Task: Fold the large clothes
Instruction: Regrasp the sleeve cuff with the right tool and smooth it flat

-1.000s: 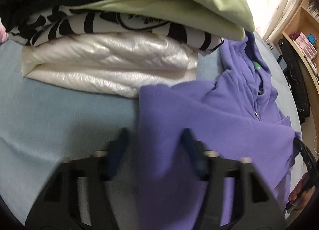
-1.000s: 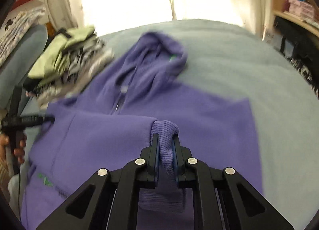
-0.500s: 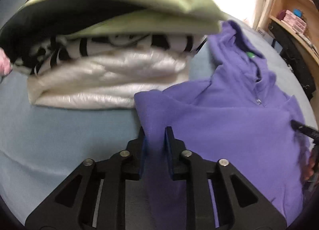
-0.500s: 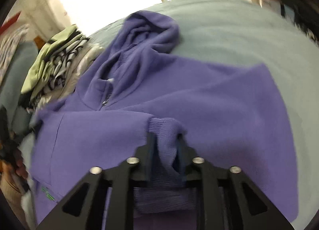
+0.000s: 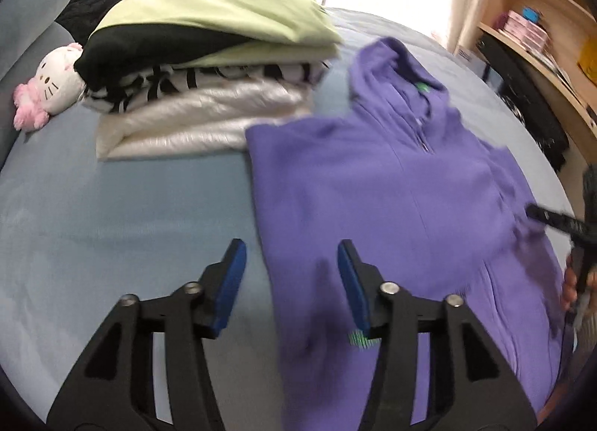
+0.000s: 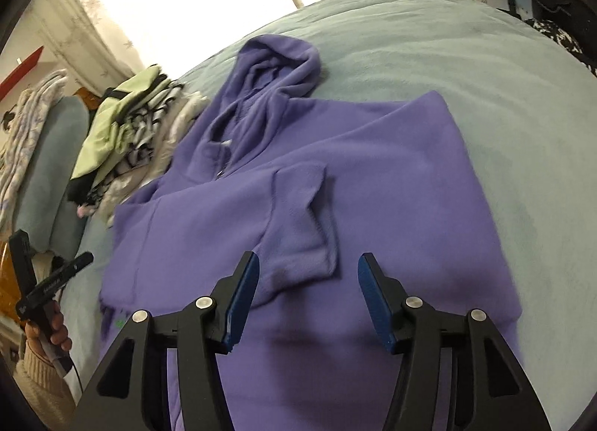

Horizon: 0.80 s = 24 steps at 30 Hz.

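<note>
Both claws, left claw [image 5: 291,278] and right claw [image 6: 306,296], are opening, gripping nothing; purple hoodie [image 6: 373,184] has sleeves folded in (body fold apparently remains).

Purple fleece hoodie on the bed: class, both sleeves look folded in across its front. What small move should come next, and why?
Probably bring both grippers toward the near hem of the purple fleece hoodie to fold it up toward the hood. The sleeve cuff already lies across the chest, and the left gripper and right gripper are opening with nothing clamped, so both are free to regrasp.
</note>
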Tool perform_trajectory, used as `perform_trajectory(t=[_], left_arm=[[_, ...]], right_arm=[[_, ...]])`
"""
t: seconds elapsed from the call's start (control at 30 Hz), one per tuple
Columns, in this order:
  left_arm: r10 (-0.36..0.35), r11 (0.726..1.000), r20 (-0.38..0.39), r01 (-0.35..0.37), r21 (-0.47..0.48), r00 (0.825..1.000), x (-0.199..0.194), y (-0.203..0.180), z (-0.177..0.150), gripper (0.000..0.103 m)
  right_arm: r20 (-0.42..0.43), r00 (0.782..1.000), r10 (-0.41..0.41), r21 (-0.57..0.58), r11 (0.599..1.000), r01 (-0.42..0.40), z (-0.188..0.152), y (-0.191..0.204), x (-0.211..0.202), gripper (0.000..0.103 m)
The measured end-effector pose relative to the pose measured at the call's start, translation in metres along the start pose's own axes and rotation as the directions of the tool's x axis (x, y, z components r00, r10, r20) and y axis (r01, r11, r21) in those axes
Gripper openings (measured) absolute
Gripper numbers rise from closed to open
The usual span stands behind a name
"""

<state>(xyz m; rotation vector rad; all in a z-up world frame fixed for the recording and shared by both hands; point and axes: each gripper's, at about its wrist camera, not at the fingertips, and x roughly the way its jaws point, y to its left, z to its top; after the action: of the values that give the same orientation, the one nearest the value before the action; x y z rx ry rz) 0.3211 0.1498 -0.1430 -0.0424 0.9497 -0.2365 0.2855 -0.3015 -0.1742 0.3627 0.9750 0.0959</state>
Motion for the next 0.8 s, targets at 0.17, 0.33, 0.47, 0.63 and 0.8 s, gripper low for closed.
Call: perform_trajectory(t=[0.17, 0.33, 0.47, 0.63, 0.8], left_arm=[[0.036, 0.999, -0.072, -0.033, 0.042, 0.997, 0.004, -0.018, -0.038, 0.049], [0.094, 0.995, -0.106, -0.09, 0.038, 0.99, 0.032, -0.025, -0.052, 0.049], [0.118, 0.991, -0.098, -0.123, -0.05, 0.988, 0.038, -0.014, -0.05, 0.022], [0.114, 0.992, -0.075, -0.117, -0.04, 0.991, 0.041, -0.006, -0.056, 0.026], [0.073, 0.992, -0.095, -0.083, -0.1, 0.993, 0.027, 0.013, -0.054, 0.044]], right_arm=[[-0.01, 1.0, 0.012, -0.025, 1.0, -0.012, -0.013, 0.016, 0.0, 0.056], [-0.025, 1.0, -0.004, -0.018, 1.0, 0.003, -0.012, 0.022, 0.014, 0.056], [-0.044, 0.998, -0.036, -0.049, 0.998, 0.034, -0.006, 0.029, 0.03, 0.03], [0.009, 0.993, -0.116, -0.127, 0.985, 0.116, -0.014, 0.046, 0.028, 0.022], [-0.053, 0.992, -0.113, -0.109, 0.988, 0.107, -0.016, 0.041, 0.023, 0.041]])
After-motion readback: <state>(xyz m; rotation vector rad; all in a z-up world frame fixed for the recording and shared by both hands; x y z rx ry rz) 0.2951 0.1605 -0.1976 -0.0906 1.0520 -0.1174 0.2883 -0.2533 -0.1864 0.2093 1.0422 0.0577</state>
